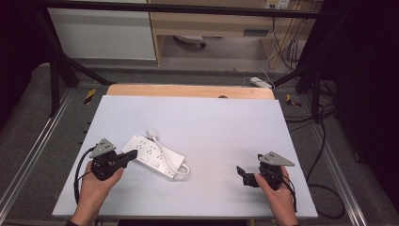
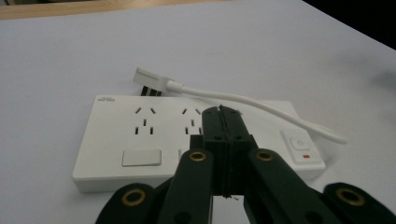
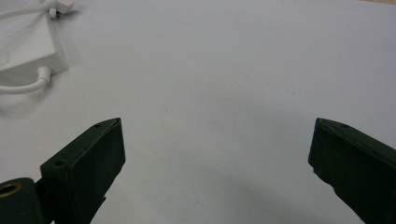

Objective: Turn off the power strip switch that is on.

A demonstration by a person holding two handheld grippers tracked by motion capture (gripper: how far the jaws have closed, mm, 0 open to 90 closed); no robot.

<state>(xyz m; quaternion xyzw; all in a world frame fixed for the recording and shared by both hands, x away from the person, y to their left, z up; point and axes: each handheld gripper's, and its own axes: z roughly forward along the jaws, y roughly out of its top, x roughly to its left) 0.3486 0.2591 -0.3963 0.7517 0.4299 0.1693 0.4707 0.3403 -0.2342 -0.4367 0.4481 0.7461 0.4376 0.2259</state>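
At the near edge of the table (image 1: 202,117) the person's two hands come in, each holding a gripper. The left gripper (image 2: 223,121) has its jaws pressed flat together with nothing between them, its tip over the near edge of the white power strip (image 2: 140,140). The right gripper (image 3: 215,140) is spread wide and empty, over bare table well to the right.

The power strip lies flat on the left half of the table, turned at an angle. Its white cord (image 2: 252,105) loops from the right end across the top, and the plug (image 2: 150,79) rests just beyond the far edge.

I think the main risk is the strip sliding: it is light on a smooth top, so a one-sided push from the closed left jaws would spin it rather than move it cleanly. The loose cord could also snag a jaw and drag the plug along. With the right gripper so far off, nothing steadies the strip.
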